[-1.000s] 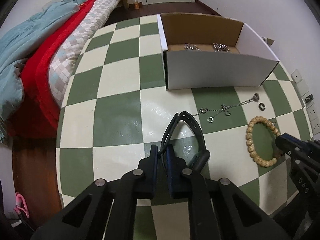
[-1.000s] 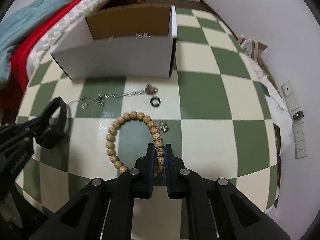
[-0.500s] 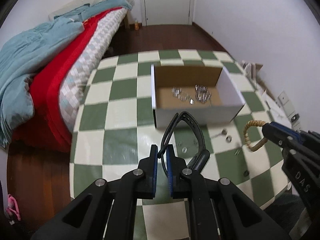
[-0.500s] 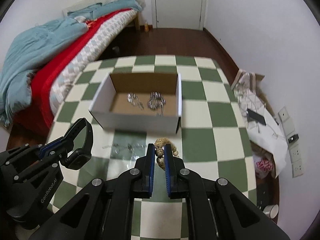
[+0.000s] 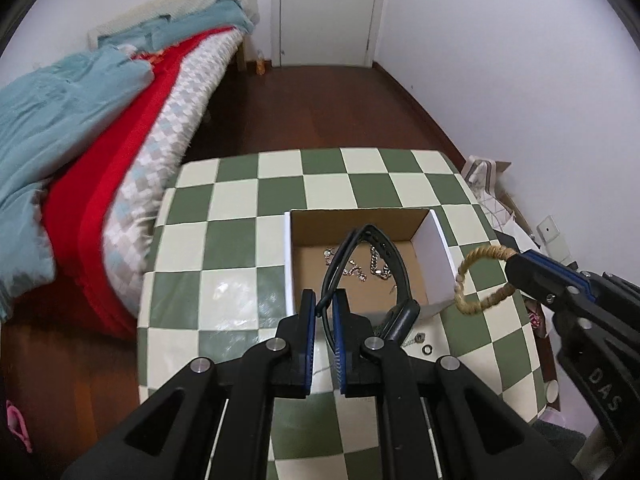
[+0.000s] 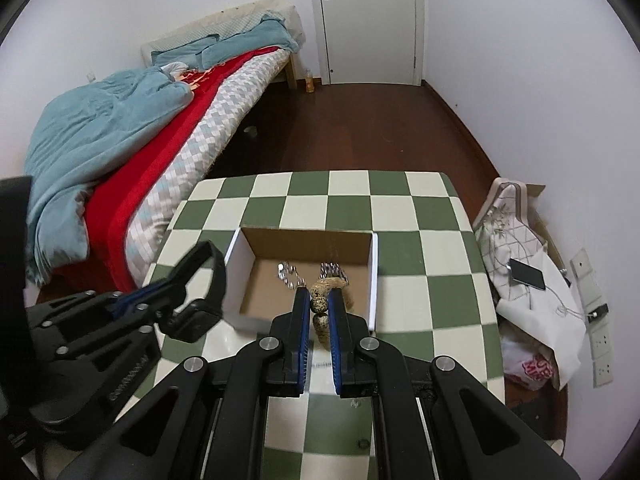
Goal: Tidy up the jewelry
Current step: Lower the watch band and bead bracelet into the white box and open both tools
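Left wrist view: my left hand-held gripper point(image 5: 324, 312) pinches a black rubbery watch strap point(image 5: 394, 268) above the open cardboard box point(image 5: 438, 240), where silver chains point(image 5: 374, 268) lie. A small ring point(image 5: 427, 349) sits on the checkered tabletop point(image 5: 232, 248).

Right wrist view: my right hand-held gripper point(image 6: 320, 310) clamps a speckled wooden bead bracelet point(image 6: 320, 304) above the box's near wall.

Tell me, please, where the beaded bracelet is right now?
The beaded bracelet hangs clamped in the right gripper, above the right near corner of the cardboard box.
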Action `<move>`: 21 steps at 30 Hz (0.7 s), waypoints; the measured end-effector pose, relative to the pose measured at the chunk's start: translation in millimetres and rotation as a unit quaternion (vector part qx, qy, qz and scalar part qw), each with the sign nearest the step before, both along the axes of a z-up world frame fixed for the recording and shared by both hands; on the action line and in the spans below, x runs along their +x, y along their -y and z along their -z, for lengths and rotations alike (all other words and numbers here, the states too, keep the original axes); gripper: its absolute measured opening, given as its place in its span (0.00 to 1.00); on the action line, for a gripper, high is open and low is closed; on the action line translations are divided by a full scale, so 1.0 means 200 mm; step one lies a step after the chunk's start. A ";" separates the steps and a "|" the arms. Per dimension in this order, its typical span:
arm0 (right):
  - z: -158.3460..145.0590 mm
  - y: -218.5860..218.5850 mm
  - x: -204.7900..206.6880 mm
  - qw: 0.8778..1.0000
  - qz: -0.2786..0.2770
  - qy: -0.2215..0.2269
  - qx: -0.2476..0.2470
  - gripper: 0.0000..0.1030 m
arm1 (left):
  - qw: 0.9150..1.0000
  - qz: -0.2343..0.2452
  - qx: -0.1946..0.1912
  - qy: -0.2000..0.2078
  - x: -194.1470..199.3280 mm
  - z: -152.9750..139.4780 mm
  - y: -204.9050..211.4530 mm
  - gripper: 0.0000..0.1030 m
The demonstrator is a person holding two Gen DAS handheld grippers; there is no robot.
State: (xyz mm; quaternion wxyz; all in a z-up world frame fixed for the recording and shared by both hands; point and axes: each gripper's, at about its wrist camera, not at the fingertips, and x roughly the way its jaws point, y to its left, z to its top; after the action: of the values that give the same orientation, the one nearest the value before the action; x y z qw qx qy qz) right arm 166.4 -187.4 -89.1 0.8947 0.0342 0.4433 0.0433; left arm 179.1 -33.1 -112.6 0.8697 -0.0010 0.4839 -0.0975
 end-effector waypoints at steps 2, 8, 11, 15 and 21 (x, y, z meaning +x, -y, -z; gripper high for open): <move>0.02 0.01 0.07 1.000 -0.002 -0.009 0.010 0.09 | 1.000 0.003 -0.004 -0.015 0.07 0.03 0.00 0.06; 0.14 0.05 0.26 0.998 -0.007 -0.048 0.048 0.09 | 0.997 0.013 -0.016 -0.074 0.27 0.19 0.00 0.06; 0.23 0.05 0.34 0.996 -0.009 -0.067 0.051 0.09 | 0.995 0.017 -0.018 -0.101 0.34 0.27 0.00 0.06; 0.32 0.04 0.40 0.995 -0.013 -0.087 0.051 0.09 | 0.992 0.021 -0.023 -0.119 0.39 0.34 0.02 0.06; 0.41 0.04 0.47 0.990 -0.022 -0.115 0.076 0.09 | 0.990 0.021 -0.023 -0.137 0.45 0.38 0.05 0.13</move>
State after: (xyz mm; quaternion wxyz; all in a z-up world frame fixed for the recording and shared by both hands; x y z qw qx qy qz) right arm 259.8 -196.3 -172.0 0.8314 0.0973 0.5393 0.0920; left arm 269.0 -43.0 -189.3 0.7929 -0.0241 0.5959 -0.1252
